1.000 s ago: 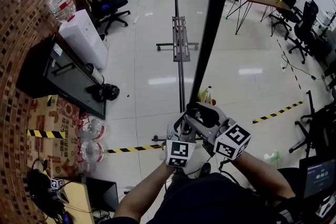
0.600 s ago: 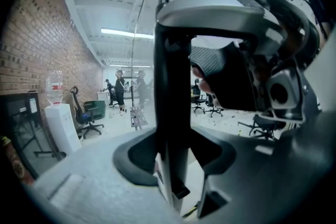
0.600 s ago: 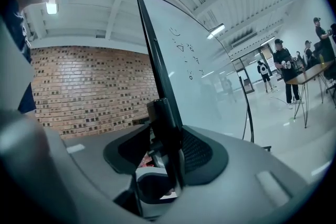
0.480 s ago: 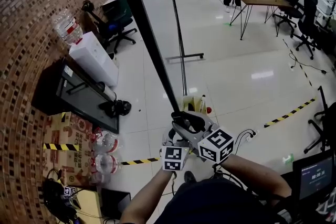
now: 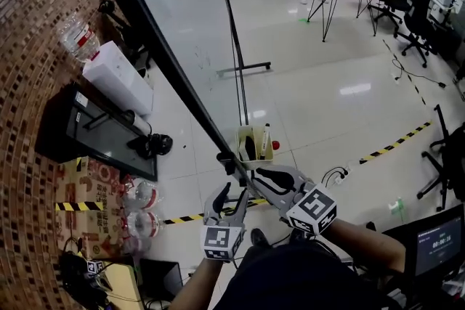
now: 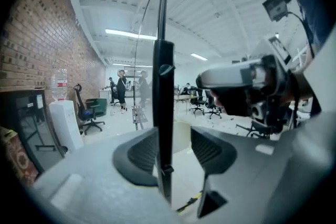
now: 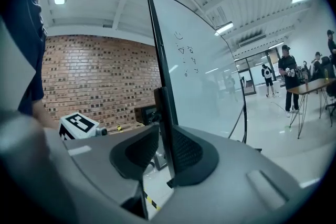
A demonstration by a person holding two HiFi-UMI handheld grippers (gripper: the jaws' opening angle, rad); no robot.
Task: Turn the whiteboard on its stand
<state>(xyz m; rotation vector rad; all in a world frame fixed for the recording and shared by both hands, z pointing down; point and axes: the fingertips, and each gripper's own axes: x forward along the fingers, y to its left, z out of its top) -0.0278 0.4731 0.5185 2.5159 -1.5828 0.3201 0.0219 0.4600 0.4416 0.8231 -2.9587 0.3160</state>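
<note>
Now the whiteboard [image 5: 182,25] has swung left, right gripper [image 5: 254,178] clamping it.

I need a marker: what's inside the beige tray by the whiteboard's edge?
The tray holds a dark object and a white stick with a red end; whatever lies beneath them is hidden.

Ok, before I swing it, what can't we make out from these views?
Whiteboard top: head view, cut off by the picture's upper edge.
Where it pivots on the stand: no view shows it.
Writing on the board: right gripper view, too small to read.
Tray contents: head view, too small to name.
Screen at lower right: head view, digits too small.
</note>
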